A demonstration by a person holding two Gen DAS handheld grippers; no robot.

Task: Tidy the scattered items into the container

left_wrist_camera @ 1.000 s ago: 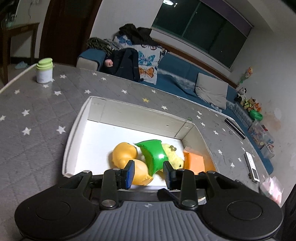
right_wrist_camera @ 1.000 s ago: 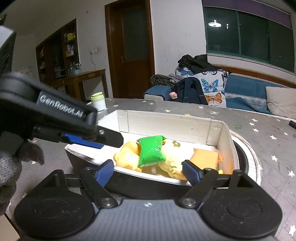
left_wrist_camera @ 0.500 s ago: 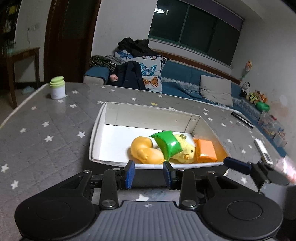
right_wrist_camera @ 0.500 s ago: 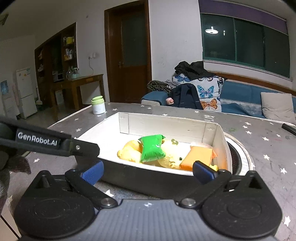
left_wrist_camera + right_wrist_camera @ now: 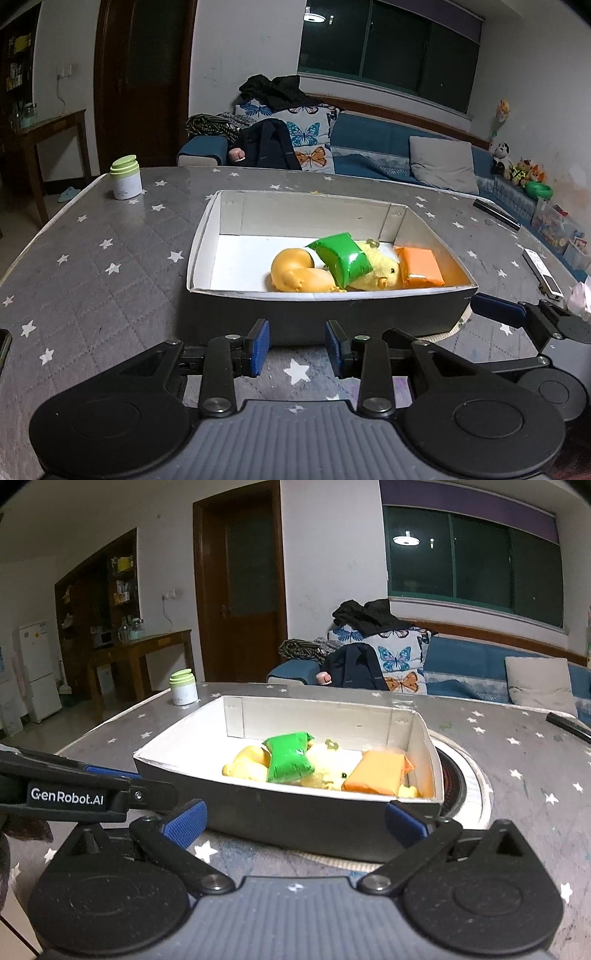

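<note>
On the star-patterned bench, a white jar with a green lid was seen standing well apart from the open cardboard box, and it could be judged forgotten if it counted among the scattered items. The left tongs were held partly parted and empty just before the box's near wall. Inside the box, an orange plush toy, a green packet lying across a yellow chick plush, and an orange packet were crowded to the right. The right tongs were spread wide with nothing gripped; the box's near wall could be knocked by either tool, and the box shoved across the bench.
</note>
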